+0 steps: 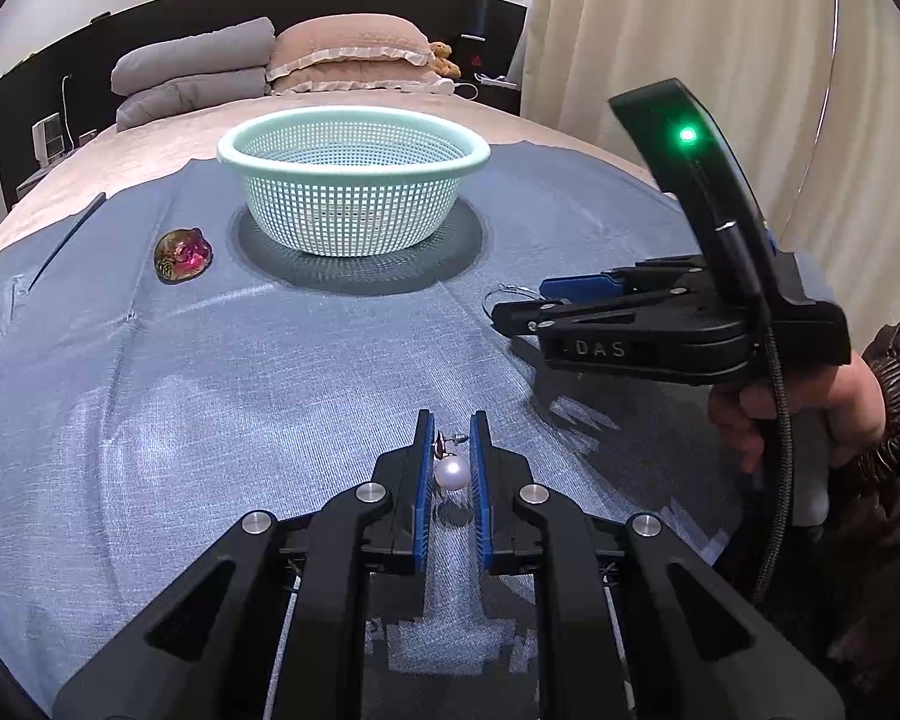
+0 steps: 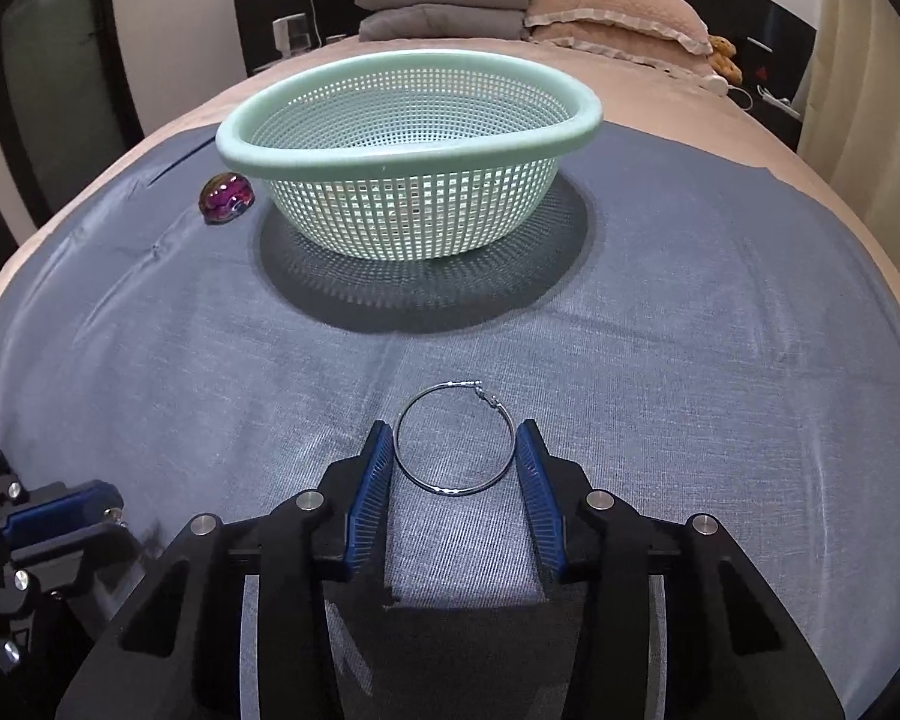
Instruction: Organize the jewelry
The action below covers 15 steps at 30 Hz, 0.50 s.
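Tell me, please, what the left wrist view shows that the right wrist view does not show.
Only the left wrist view shows the pearl earring between the open left gripper's fingers, and the person's right hand. Only the right wrist view shows the full hoop earring between the open right gripper's fingers. Both show the green basket and the iridescent brooch on the blue cloth.

basket (image 2: 408,120) centre of cloth (image 2: 690,330) | brooch (image 2: 227,198) left | hoop earring (image 2: 455,440) before basket
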Each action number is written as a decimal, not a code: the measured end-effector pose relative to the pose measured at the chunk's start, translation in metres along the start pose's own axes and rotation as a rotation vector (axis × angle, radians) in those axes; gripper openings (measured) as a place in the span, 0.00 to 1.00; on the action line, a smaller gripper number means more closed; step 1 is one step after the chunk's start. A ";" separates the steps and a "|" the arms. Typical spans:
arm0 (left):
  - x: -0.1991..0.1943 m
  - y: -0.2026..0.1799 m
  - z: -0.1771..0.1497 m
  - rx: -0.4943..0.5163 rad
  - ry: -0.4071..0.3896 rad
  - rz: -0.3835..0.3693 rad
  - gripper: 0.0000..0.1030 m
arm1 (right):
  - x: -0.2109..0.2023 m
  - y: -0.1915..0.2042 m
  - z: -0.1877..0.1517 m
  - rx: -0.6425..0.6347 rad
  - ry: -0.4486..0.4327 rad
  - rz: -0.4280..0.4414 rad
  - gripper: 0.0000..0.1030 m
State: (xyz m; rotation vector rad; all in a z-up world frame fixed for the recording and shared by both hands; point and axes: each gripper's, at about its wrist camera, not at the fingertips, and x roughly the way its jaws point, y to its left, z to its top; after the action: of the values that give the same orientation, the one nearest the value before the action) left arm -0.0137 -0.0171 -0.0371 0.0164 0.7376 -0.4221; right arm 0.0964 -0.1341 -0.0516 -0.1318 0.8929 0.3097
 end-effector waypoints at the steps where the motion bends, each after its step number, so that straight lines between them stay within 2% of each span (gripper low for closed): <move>1: -0.001 0.000 0.001 0.004 -0.002 0.005 0.12 | -0.002 0.000 0.000 0.001 -0.003 0.006 0.39; 8: -0.014 0.007 0.022 0.026 -0.052 0.034 0.12 | -0.033 -0.009 0.008 0.035 -0.116 0.031 0.39; 15: -0.016 0.020 0.056 0.068 -0.101 0.074 0.12 | -0.058 -0.022 0.031 0.058 -0.221 0.029 0.39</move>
State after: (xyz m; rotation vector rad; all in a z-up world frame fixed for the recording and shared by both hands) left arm 0.0197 -0.0022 0.0125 0.0857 0.6207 -0.3745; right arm 0.0924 -0.1600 0.0125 -0.0300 0.6847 0.3186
